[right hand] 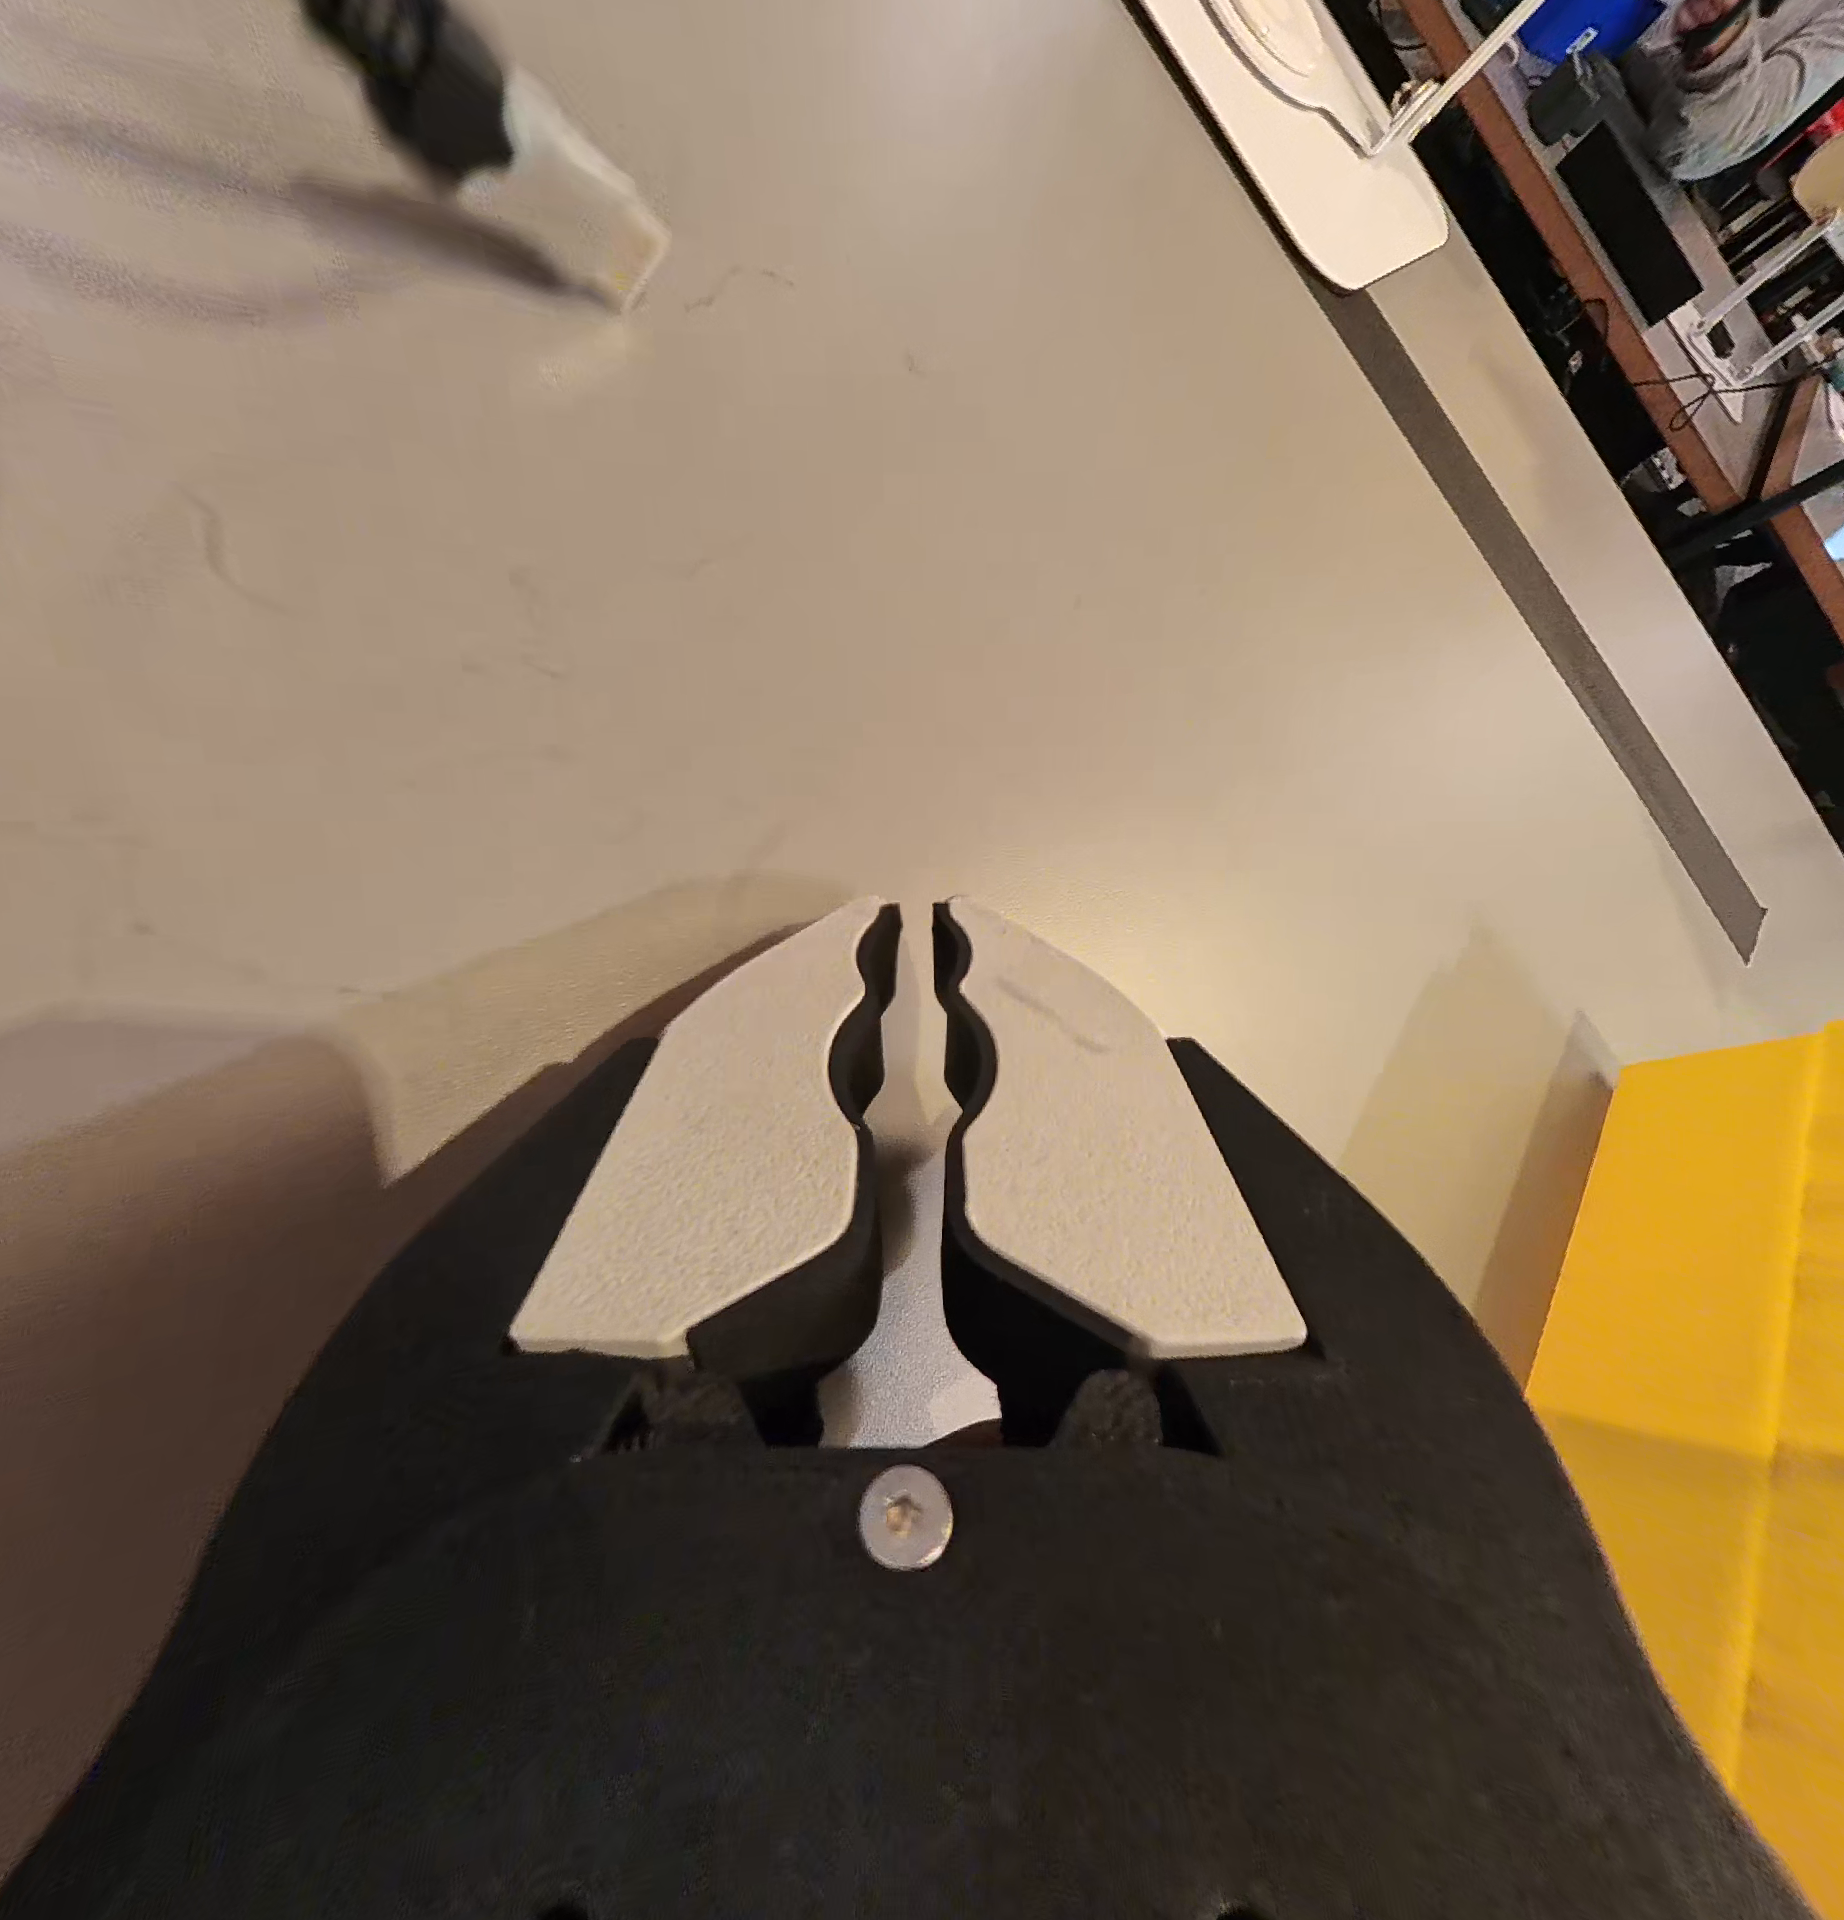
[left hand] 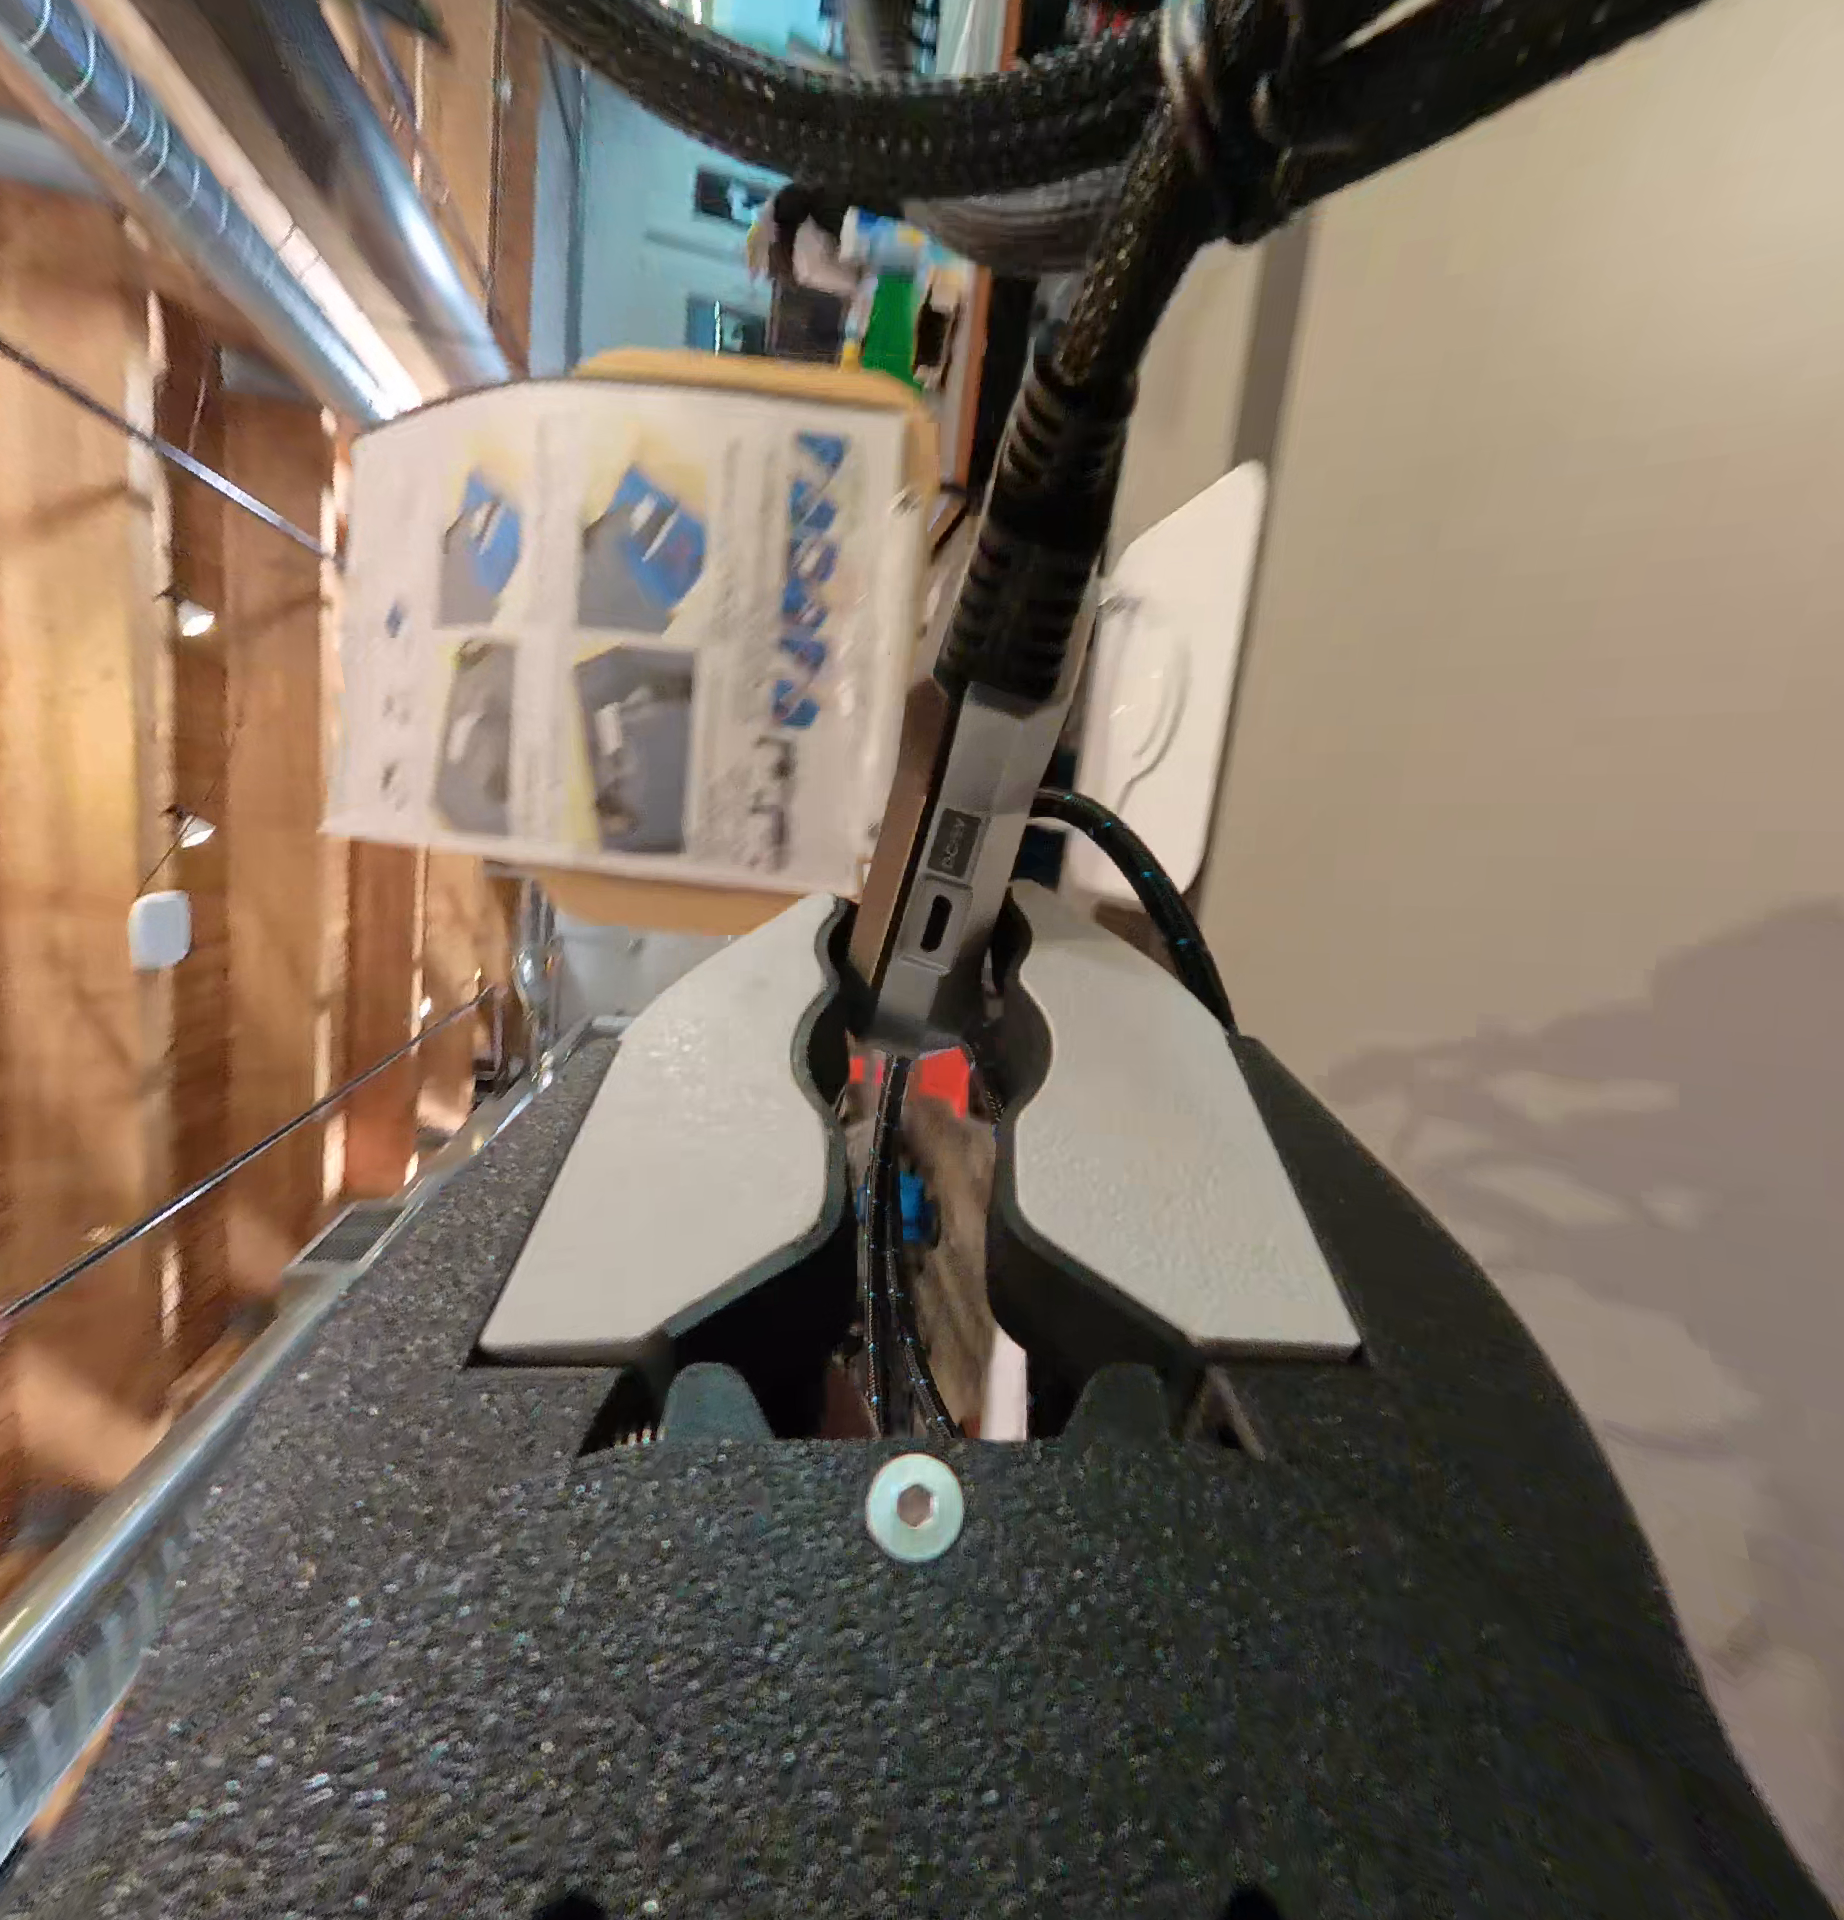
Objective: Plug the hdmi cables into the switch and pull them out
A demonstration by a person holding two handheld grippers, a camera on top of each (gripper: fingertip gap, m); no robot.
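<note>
My left gripper is shut on the lower end of a slim grey metal hub, which stands tilted between the pads. A thick black braided cable leaves the hub's top. A thin black cable with blue flecks curves off its right side and runs down between the fingers. My right gripper hovers over the beige table. Its pads are nearly together with only a thin slit, and nothing is between them. A blurred black and pale grey piece shows at the upper left of the right wrist view.
A cardboard box with a printed sheet is behind the hub. A white tray lies at the table edge and also shows in the right wrist view. A yellow block is at the right. A person sits beyond the table. One gripper's finger ends stand about 35 cm off the other's.
</note>
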